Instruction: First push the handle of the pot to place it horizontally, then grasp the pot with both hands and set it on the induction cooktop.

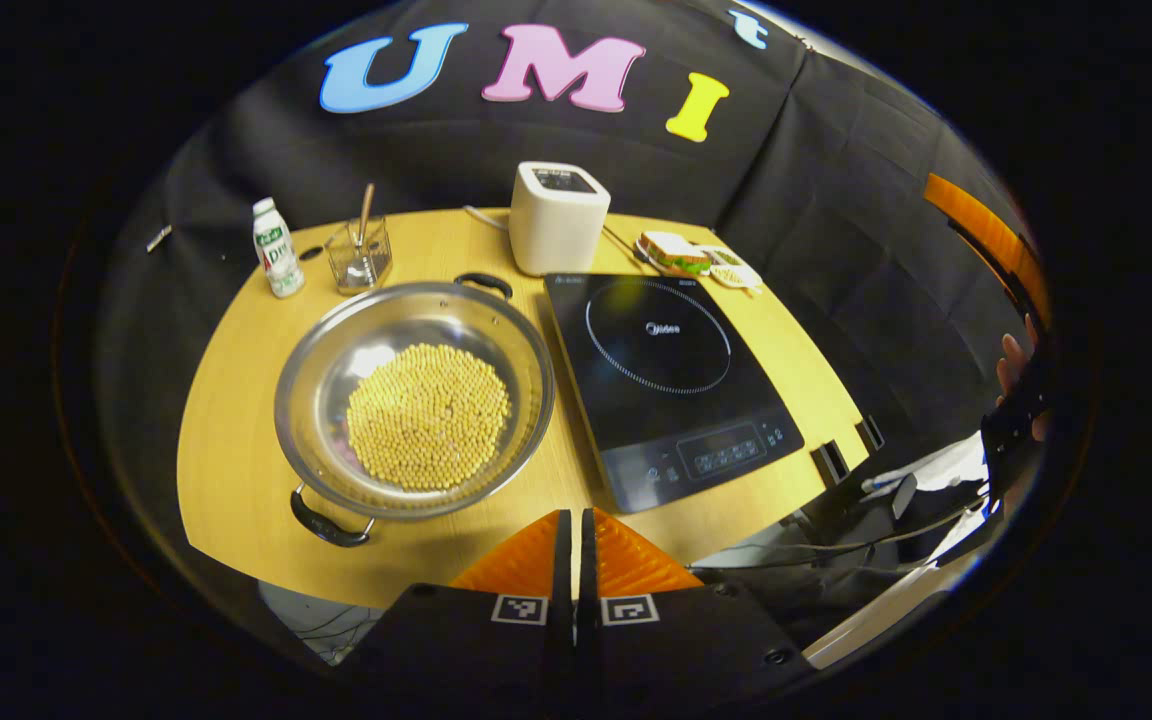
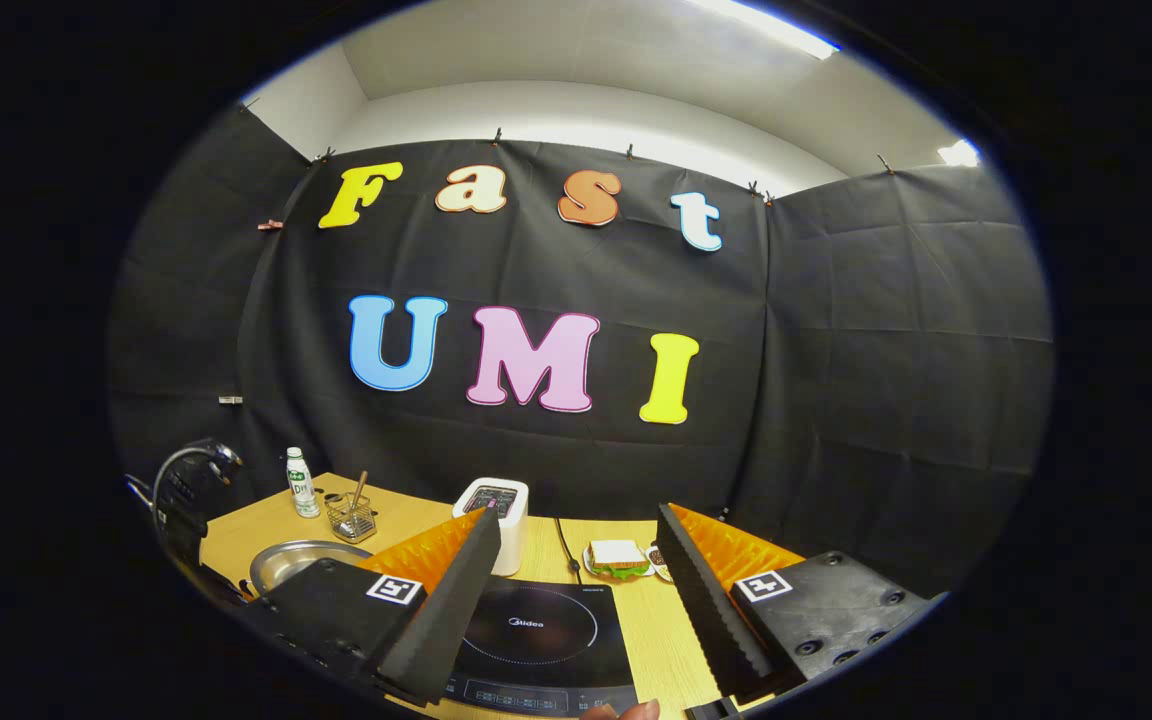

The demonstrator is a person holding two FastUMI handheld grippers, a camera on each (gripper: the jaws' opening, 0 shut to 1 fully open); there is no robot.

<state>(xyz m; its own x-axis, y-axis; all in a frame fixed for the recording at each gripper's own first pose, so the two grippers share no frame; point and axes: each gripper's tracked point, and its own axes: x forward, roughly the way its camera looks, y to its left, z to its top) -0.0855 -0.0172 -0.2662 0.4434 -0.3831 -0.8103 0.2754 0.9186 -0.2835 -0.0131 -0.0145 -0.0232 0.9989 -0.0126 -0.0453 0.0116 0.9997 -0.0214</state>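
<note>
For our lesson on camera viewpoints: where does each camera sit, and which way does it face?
Left gripper view: rides on the left tongs, shut, raised over the near table edge, looking down at the pot and induction cooktop; a hand shows far right.
Right gripper view: rides on the right tongs, open, low, facing the wall.
Shared: pot, cooktop.

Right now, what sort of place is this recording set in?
Probably a mock kitchen staged in a recording booth: a round steel pot of yellow beans beside a black induction cooktop on a wooden table, with black cloth walls behind.
</note>
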